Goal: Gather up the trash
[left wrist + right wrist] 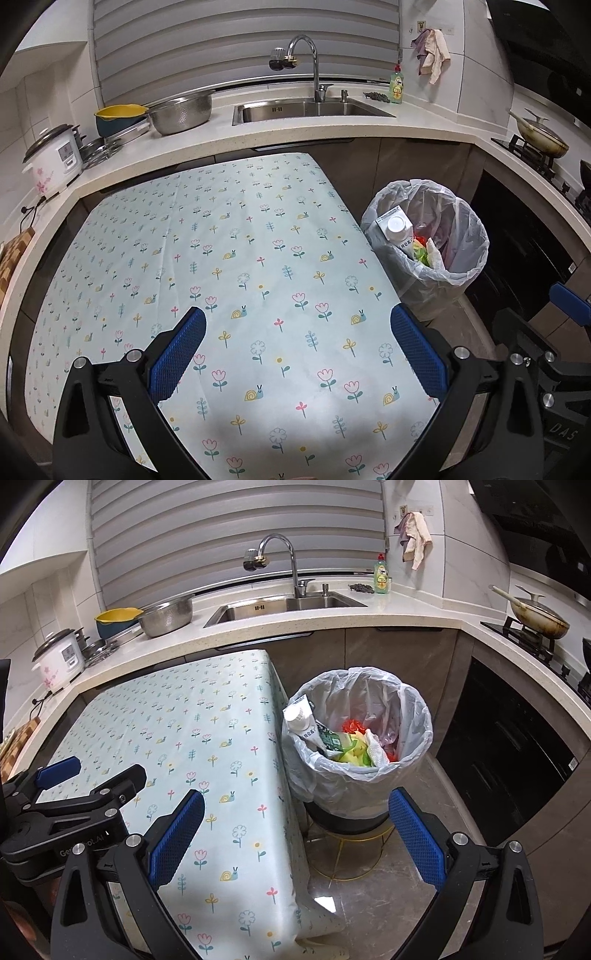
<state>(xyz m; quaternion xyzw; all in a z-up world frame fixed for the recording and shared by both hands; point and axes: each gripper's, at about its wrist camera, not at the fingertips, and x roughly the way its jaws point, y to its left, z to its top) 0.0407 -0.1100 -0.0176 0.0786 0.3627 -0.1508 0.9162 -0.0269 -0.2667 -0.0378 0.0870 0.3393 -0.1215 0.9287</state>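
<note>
A trash bin [461, 236] lined with a clear plastic bag stands on the floor at the table's right side; it also shows in the right wrist view [413, 716]. Inside lie a white carton with a round cap [301, 716], green and yellow wrappers [349, 747], white paper and red plastic. My left gripper [297, 325] is open and empty above the flower-print tablecloth [236, 258]. My right gripper [295, 806] is open and empty, over the table's right edge, just in front of the bin.
The L-shaped counter behind holds a sink [314, 109] with a faucet, a steel colander [181, 112], a yellow bowl, a rice cooker [55, 155] and a soap bottle [397, 85]. A pan [541, 138] sits on the stove at right. A dark oven front is beside the bin.
</note>
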